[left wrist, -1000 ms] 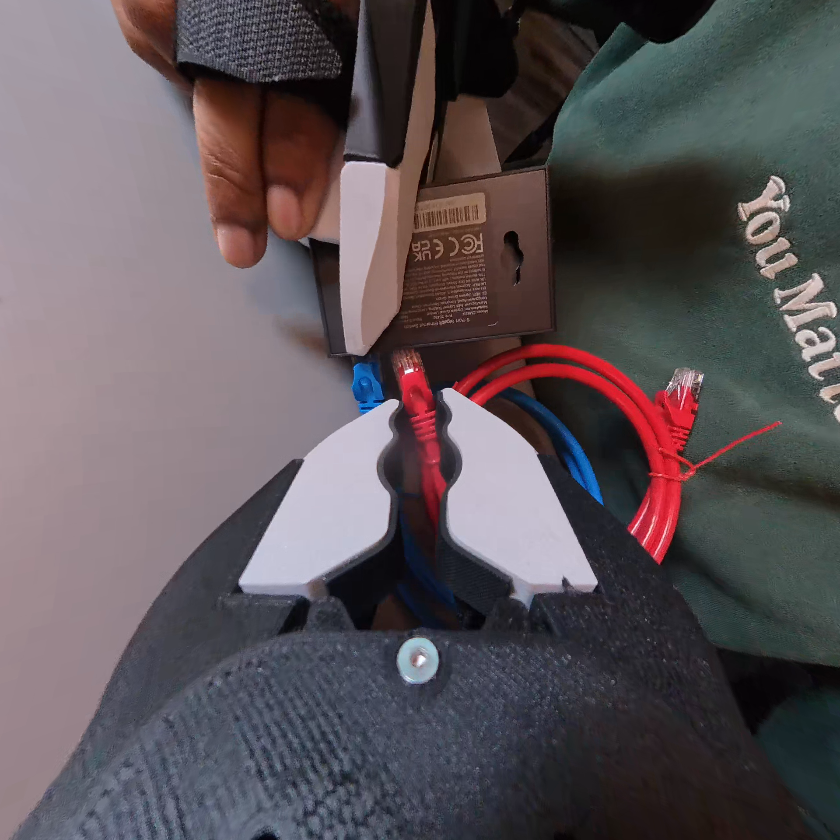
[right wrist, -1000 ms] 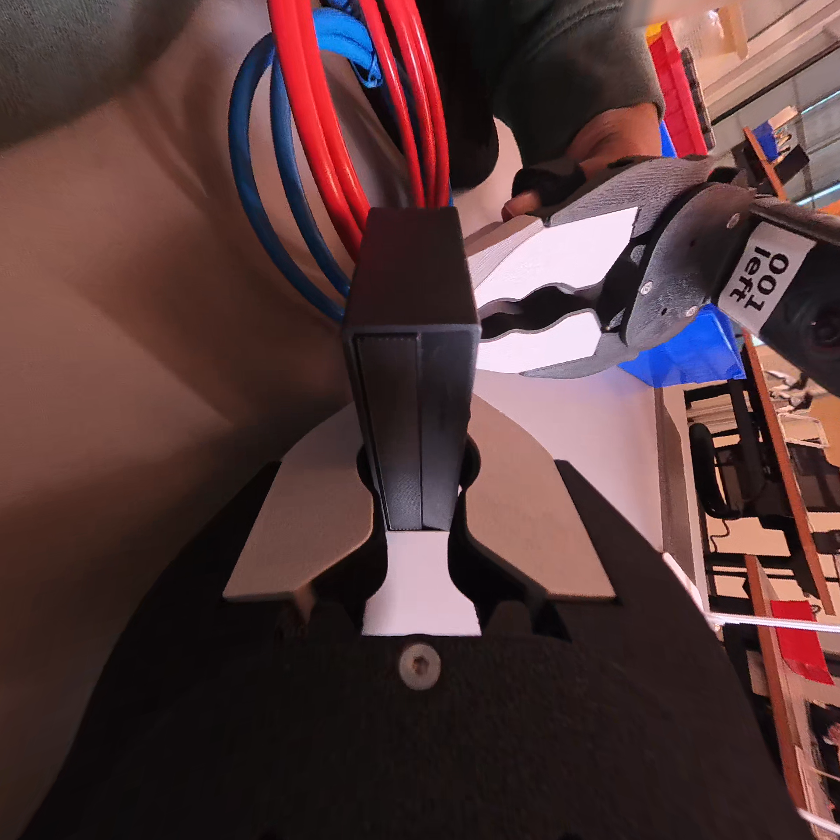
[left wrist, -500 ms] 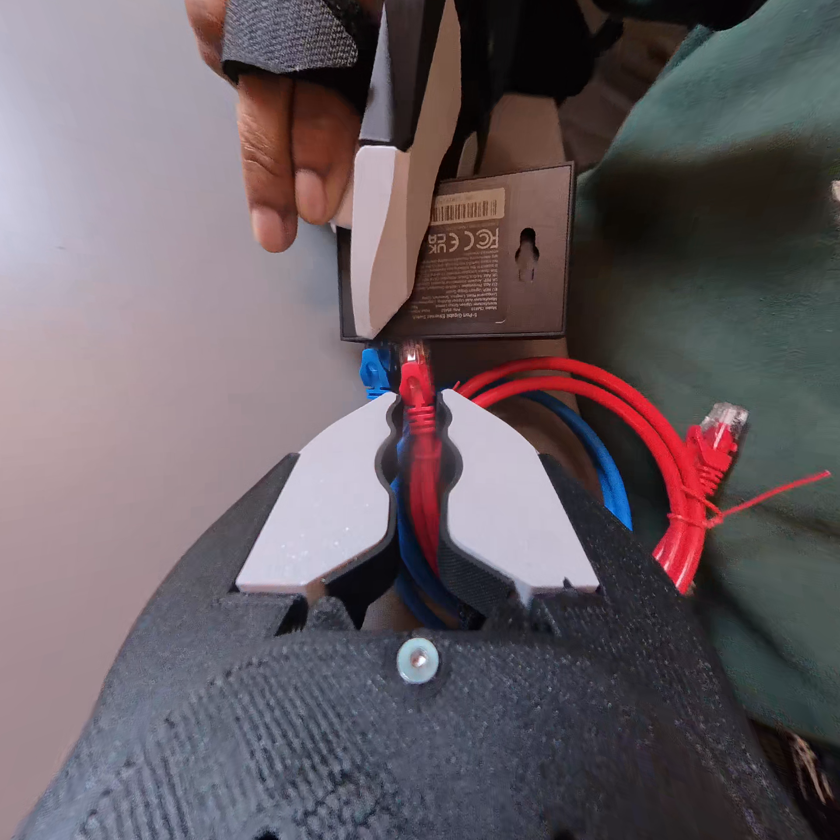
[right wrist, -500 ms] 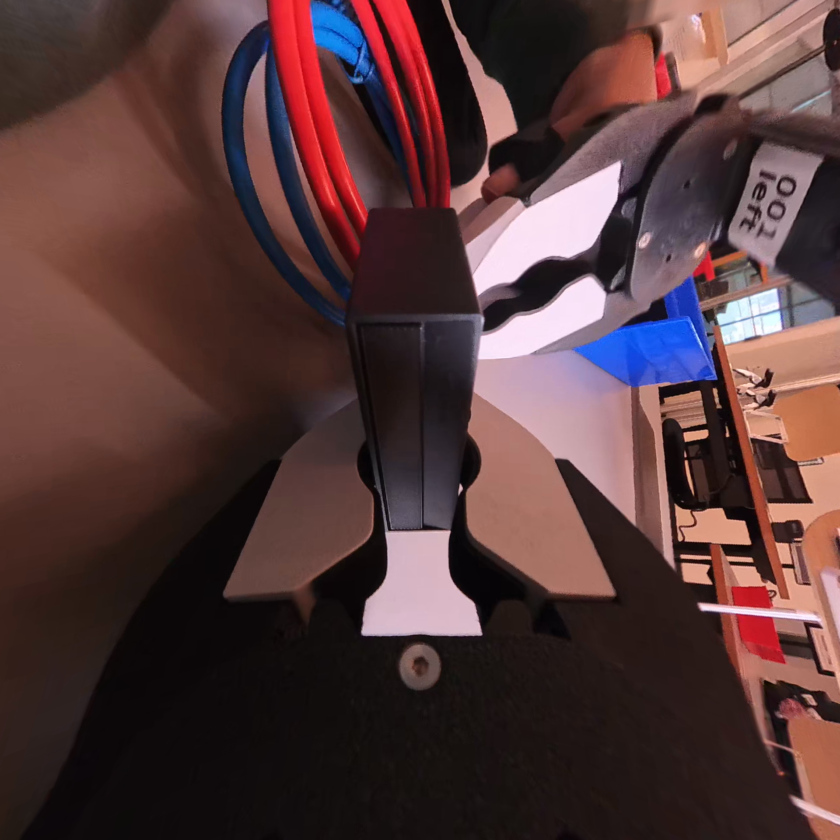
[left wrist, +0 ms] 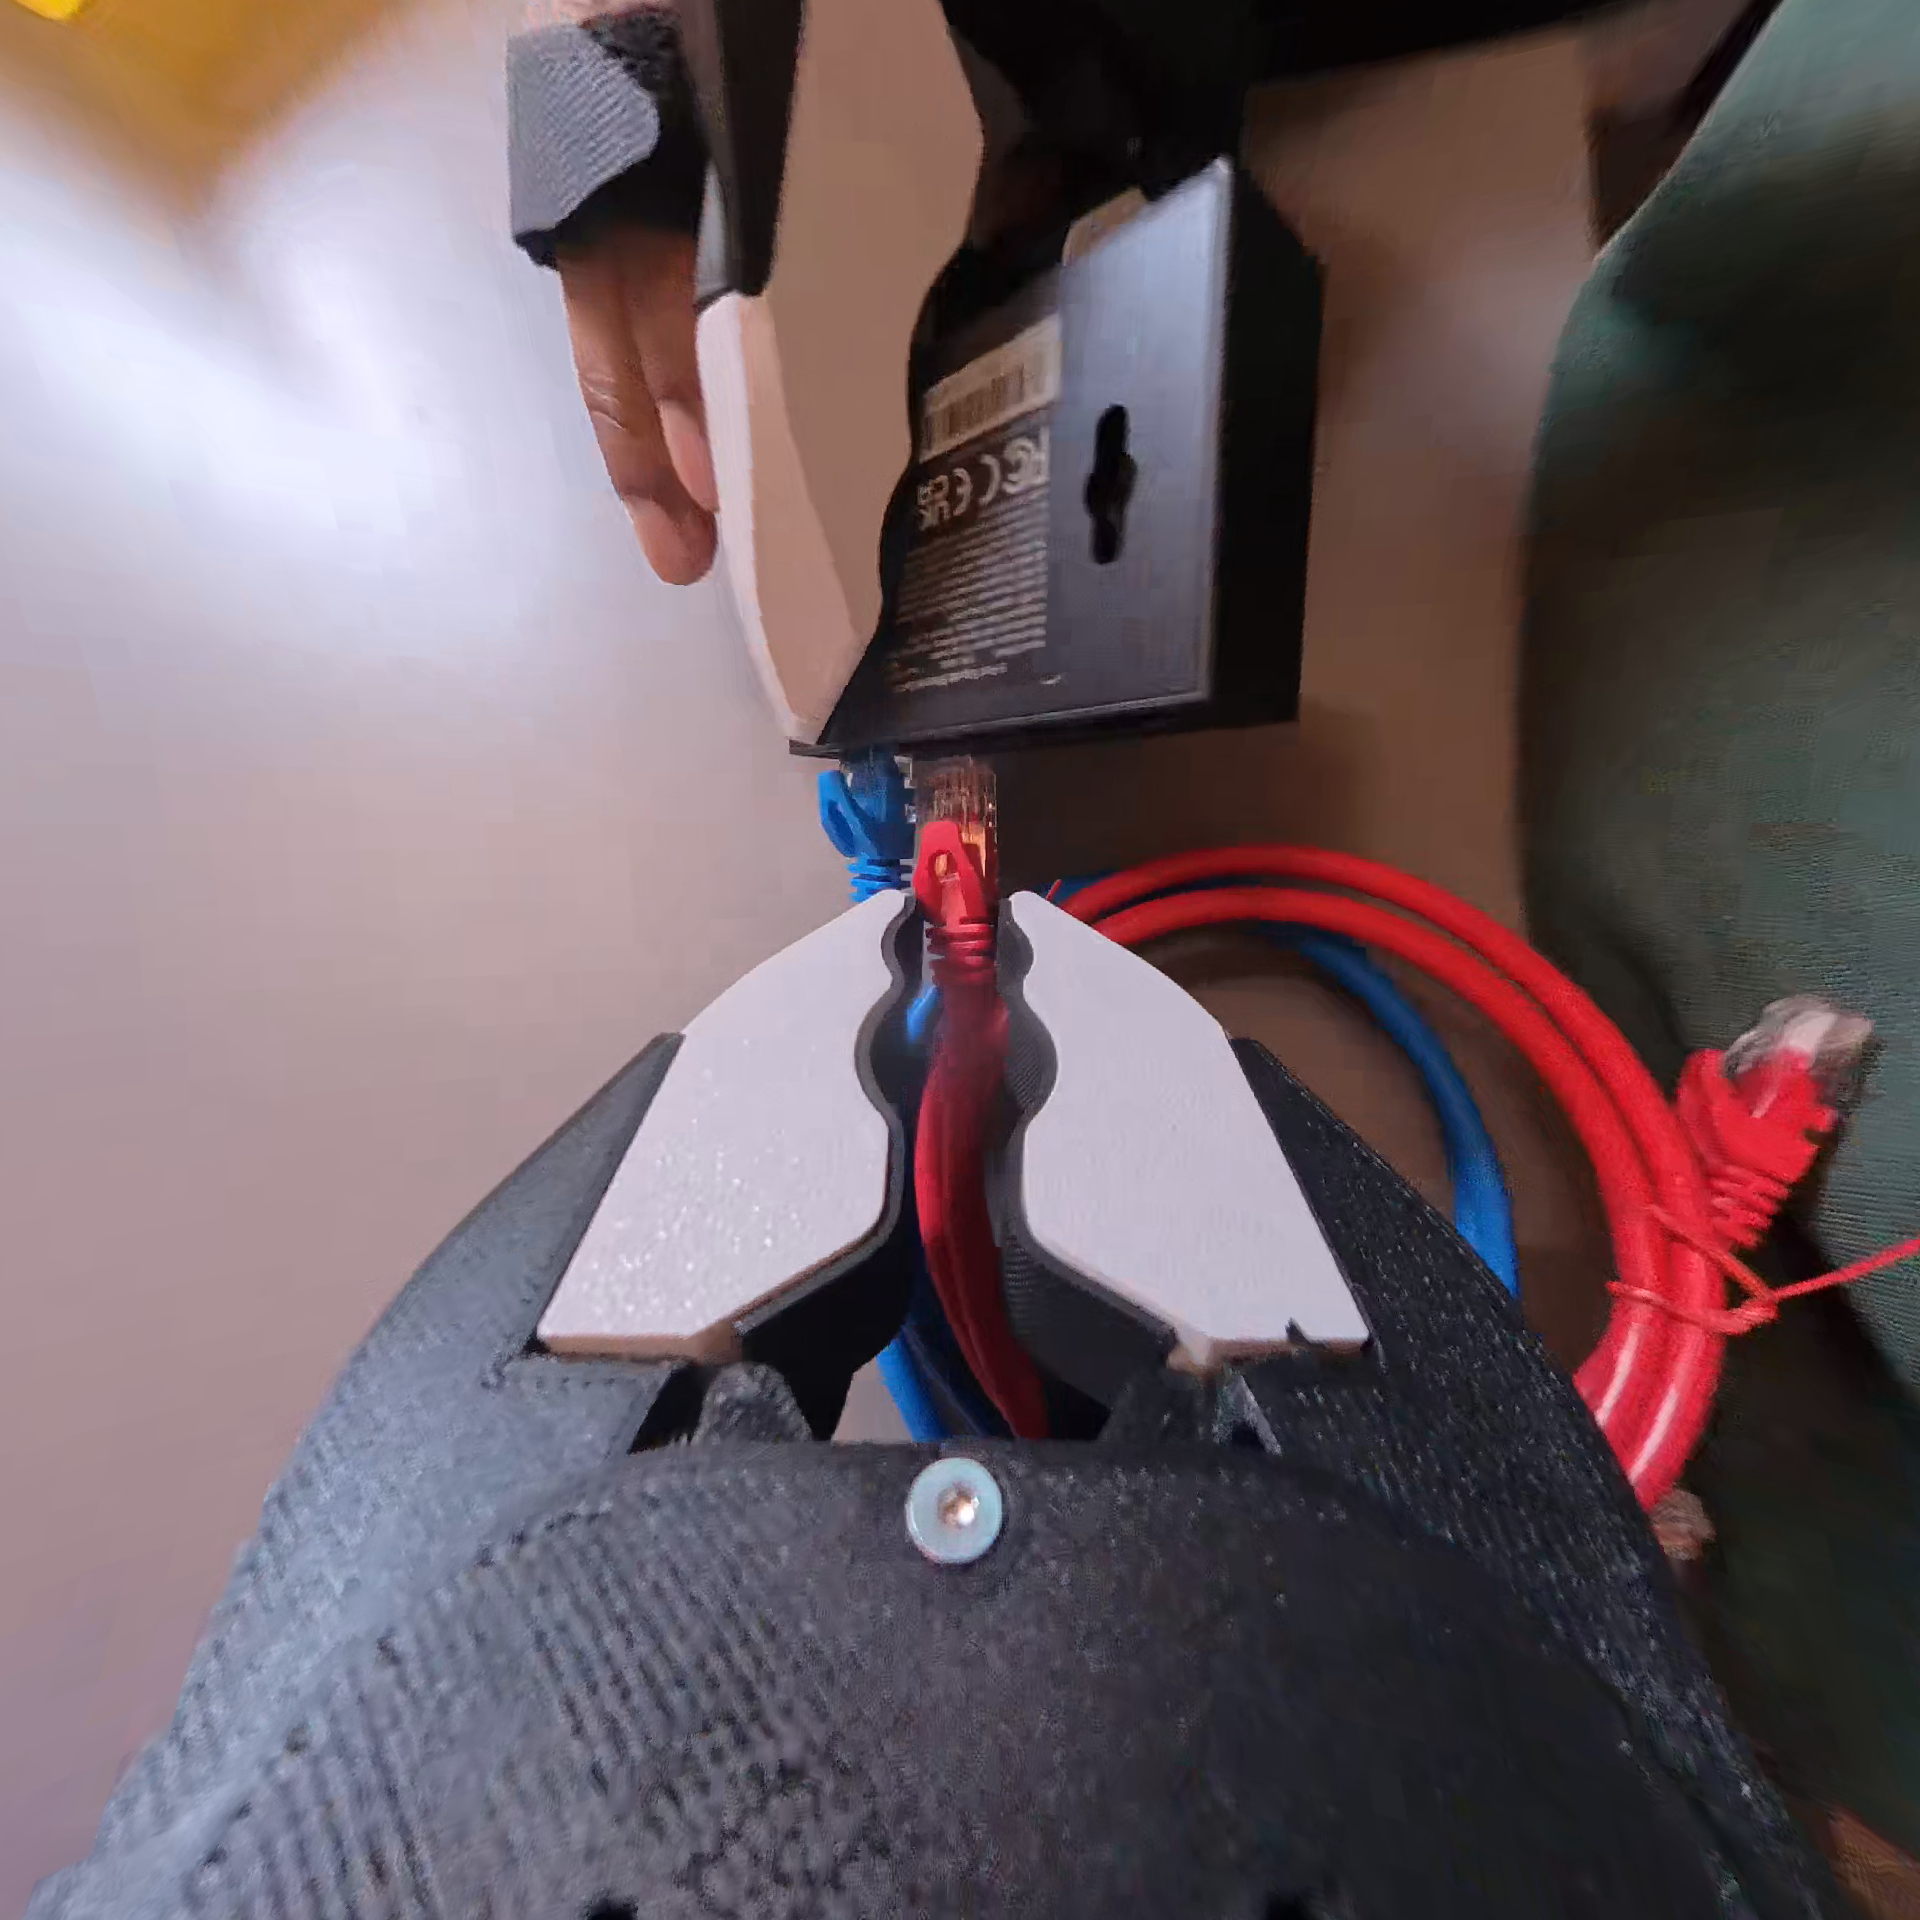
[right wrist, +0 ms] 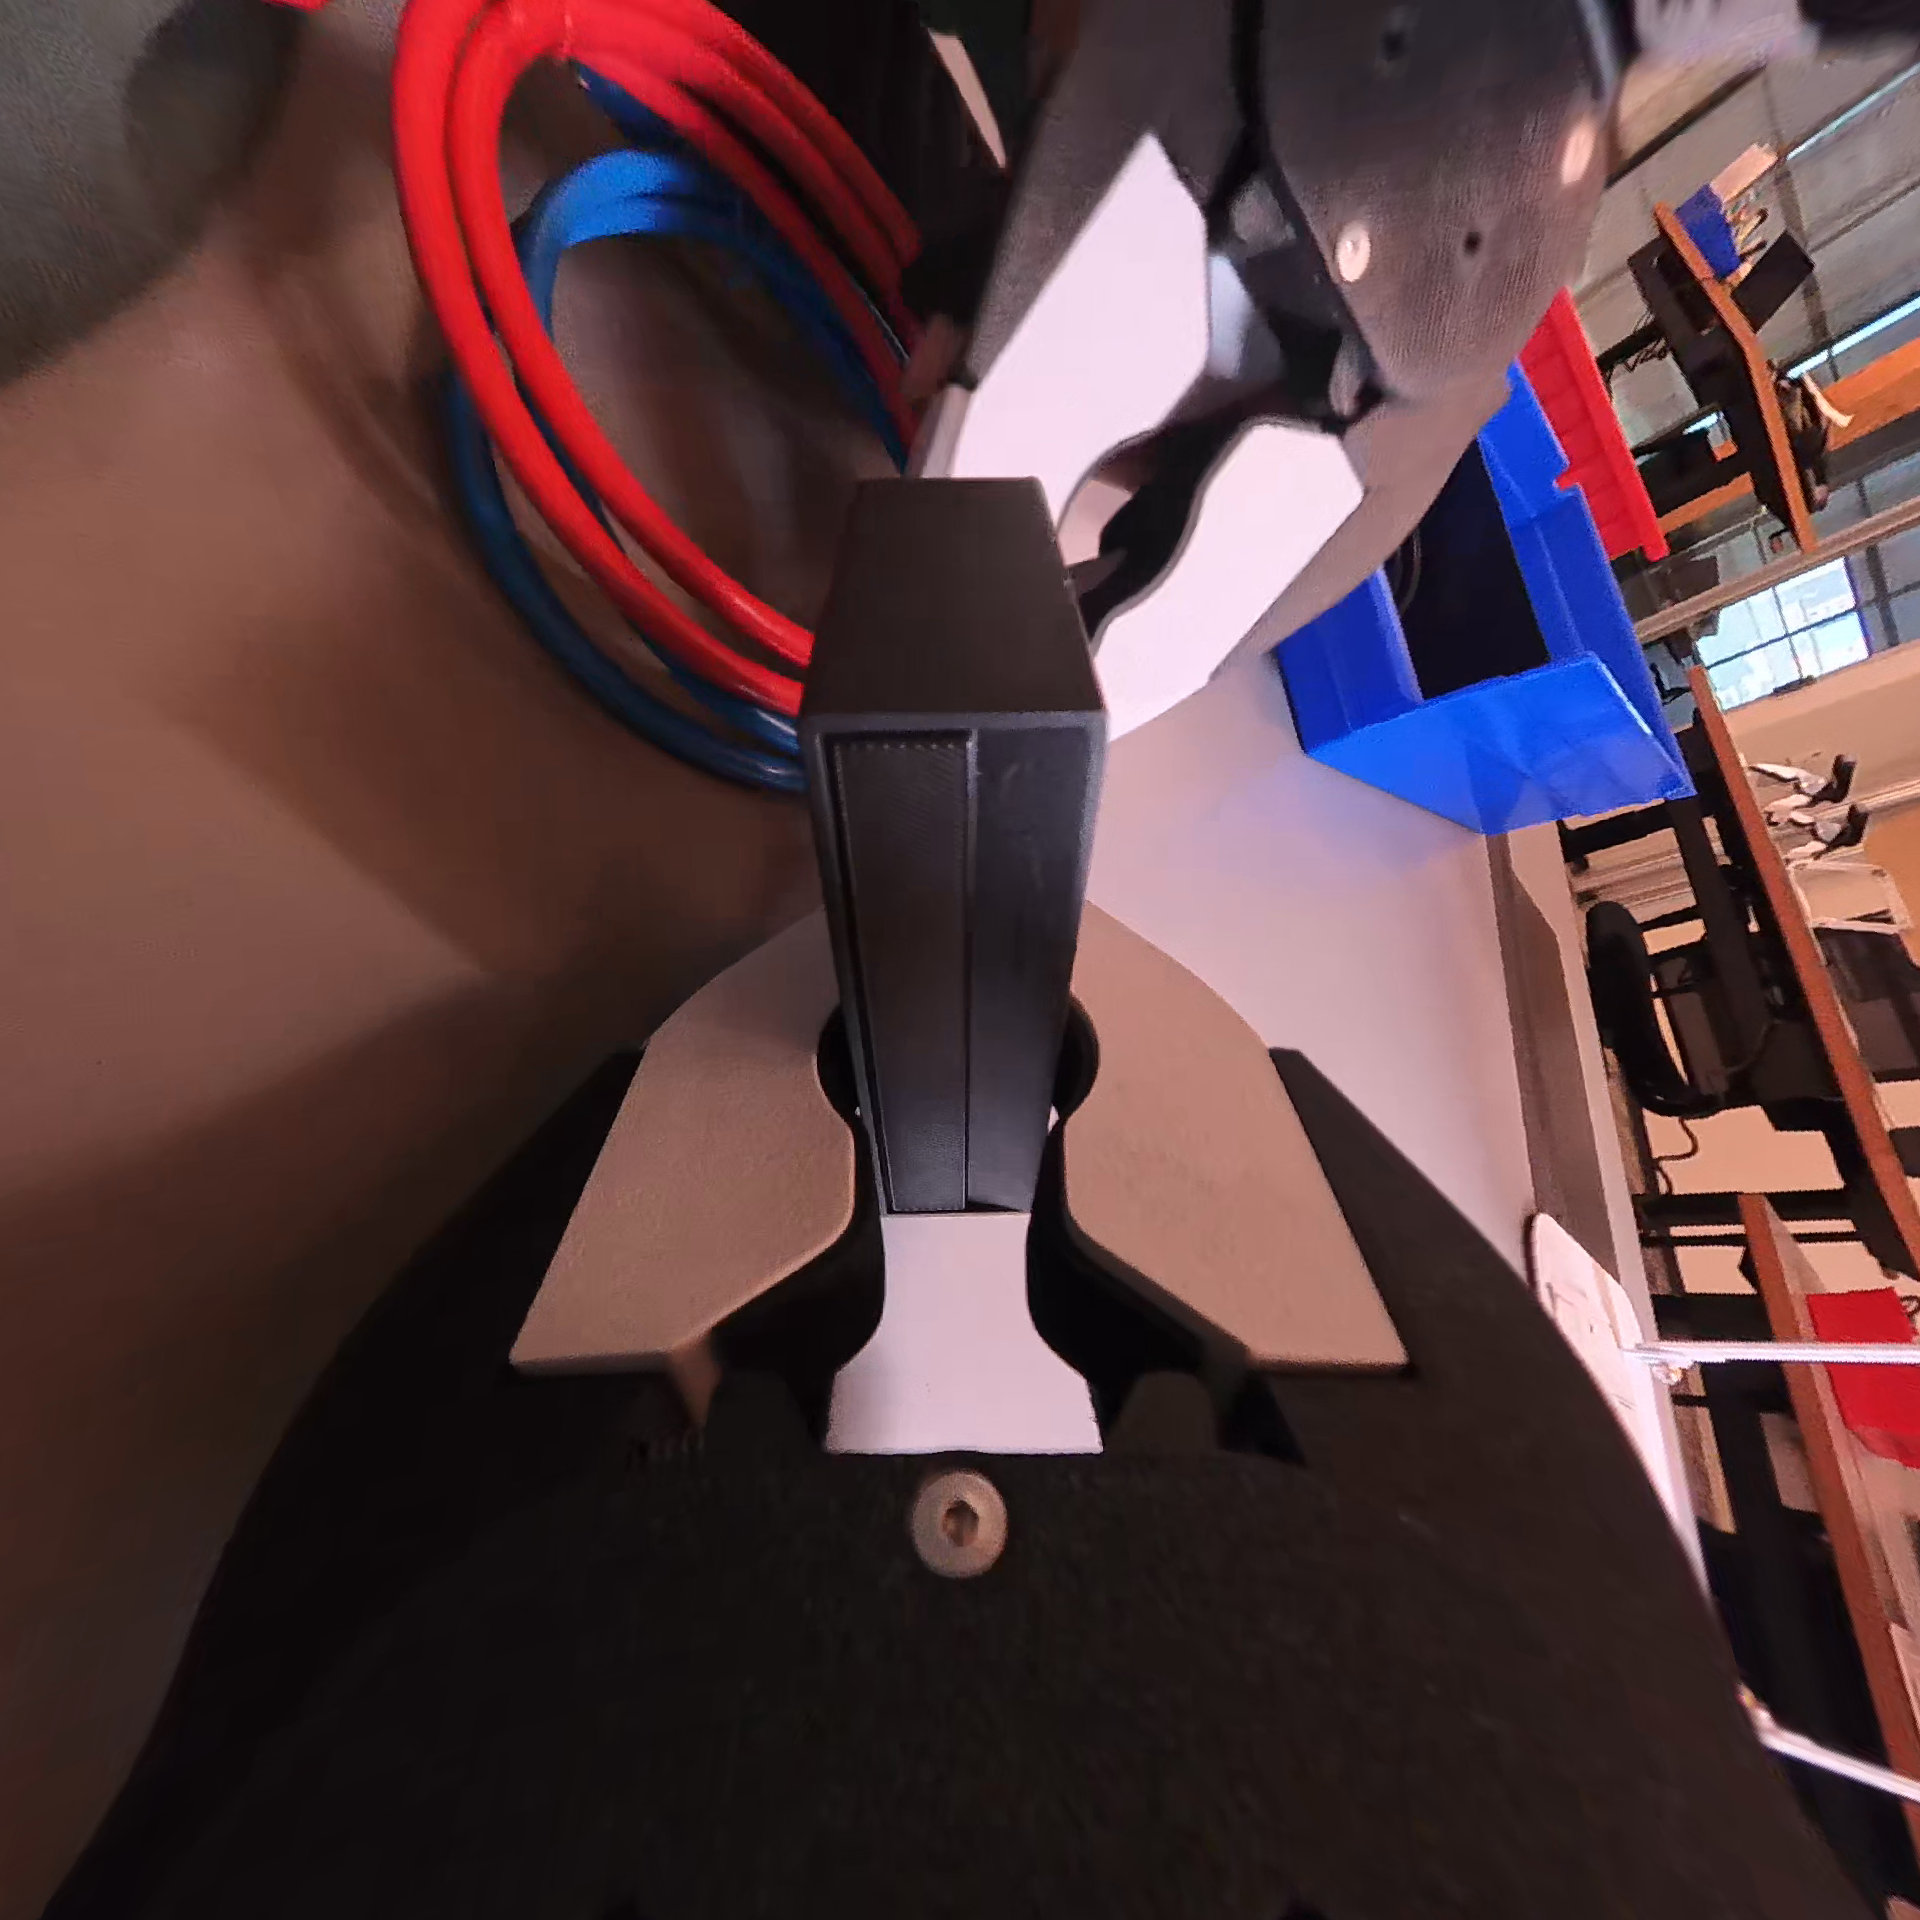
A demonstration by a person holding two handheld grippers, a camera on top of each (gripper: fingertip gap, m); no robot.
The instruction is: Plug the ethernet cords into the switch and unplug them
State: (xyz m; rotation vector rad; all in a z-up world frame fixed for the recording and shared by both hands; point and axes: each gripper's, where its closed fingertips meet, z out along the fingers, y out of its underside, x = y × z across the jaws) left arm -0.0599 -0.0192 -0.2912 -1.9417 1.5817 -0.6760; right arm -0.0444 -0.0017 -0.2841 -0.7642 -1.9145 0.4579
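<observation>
Both grippers clamped: left gripper (left wrist: 961, 914) pinching red cord (left wrist: 961, 1091), plug toward switch (left wrist: 1101, 499); right gripper (right wrist: 961, 997) gripping switch lengthwise.

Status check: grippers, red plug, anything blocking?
Left gripper shut on red cord; right gripper shut on switch. Red plug at the port edge, clear tip showing; blue plug alongside. Nothing blocking.

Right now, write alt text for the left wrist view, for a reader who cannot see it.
The left gripper is shut on a red ethernet cord, its clear plug at the port edge of a black switch held from above by the right gripper. A blue plug sits beside it; the red cord's other plug hangs at right.
</observation>
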